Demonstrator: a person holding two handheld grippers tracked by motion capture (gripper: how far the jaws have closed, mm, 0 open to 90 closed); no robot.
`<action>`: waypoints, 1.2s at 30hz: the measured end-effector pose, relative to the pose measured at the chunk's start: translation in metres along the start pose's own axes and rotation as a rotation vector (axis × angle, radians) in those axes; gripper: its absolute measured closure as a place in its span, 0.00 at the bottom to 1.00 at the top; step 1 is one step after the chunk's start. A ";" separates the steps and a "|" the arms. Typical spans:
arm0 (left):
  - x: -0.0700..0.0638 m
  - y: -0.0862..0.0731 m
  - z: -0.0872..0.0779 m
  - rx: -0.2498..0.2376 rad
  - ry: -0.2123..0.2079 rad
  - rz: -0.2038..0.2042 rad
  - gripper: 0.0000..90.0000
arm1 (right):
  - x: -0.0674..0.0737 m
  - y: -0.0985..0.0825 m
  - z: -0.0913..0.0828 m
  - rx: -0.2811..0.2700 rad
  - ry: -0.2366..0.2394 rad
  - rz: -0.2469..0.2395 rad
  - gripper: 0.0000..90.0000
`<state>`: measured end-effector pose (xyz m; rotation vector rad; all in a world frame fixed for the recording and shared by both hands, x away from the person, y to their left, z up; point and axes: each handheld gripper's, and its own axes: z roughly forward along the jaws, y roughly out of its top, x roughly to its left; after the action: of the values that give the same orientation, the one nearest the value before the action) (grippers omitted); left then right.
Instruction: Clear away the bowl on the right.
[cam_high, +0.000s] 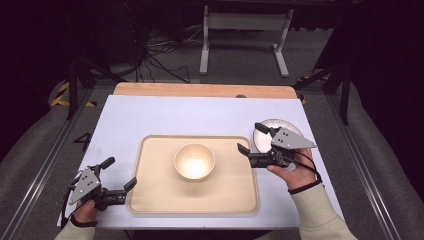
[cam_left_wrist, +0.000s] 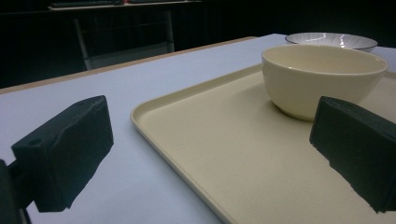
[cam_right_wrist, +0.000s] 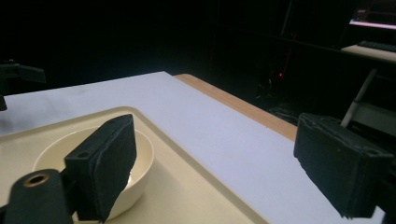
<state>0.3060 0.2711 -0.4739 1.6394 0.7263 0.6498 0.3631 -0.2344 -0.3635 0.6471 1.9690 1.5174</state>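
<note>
A cream bowl (cam_high: 194, 161) stands upright and empty in the middle of a cream tray (cam_high: 155, 175). My left gripper (cam_high: 120, 172) rests by the tray's near left corner, open, with nothing between its fingers. In the left gripper view the gripper (cam_left_wrist: 210, 158) looks across the tray (cam_left_wrist: 196, 116) at the bowl (cam_left_wrist: 322, 77). My right gripper (cam_high: 251, 137) hovers at the tray's right edge, open and empty, partly over a white plate (cam_high: 270, 129). In the right gripper view its jaws (cam_right_wrist: 224, 163) frame the tray's rim, with the bowl (cam_right_wrist: 51, 158) behind the left jaw.
A white sheet (cam_high: 165, 117) covers the table, and a wooden strip (cam_high: 200, 90) runs along its far edge. The white plate (cam_left_wrist: 331, 39) lies on the sheet just right of the tray. Cables and a white stand sit on the floor beyond.
</note>
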 end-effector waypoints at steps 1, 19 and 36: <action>0.000 0.000 0.000 0.000 0.000 0.000 0.00 | -0.001 -0.002 -0.002 -0.012 -0.006 -0.015 0.16; 0.000 0.000 0.000 0.000 0.001 -0.001 0.00 | 0.000 -0.048 -0.023 -0.113 -0.044 0.009 0.12; 0.000 0.000 0.000 0.001 0.000 -0.001 0.00 | 0.008 -0.084 -0.028 -0.125 -0.079 0.037 0.07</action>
<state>0.3062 0.2710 -0.4739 1.6396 0.7271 0.6484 0.3345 -0.2688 -0.4407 0.6830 1.7964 1.5982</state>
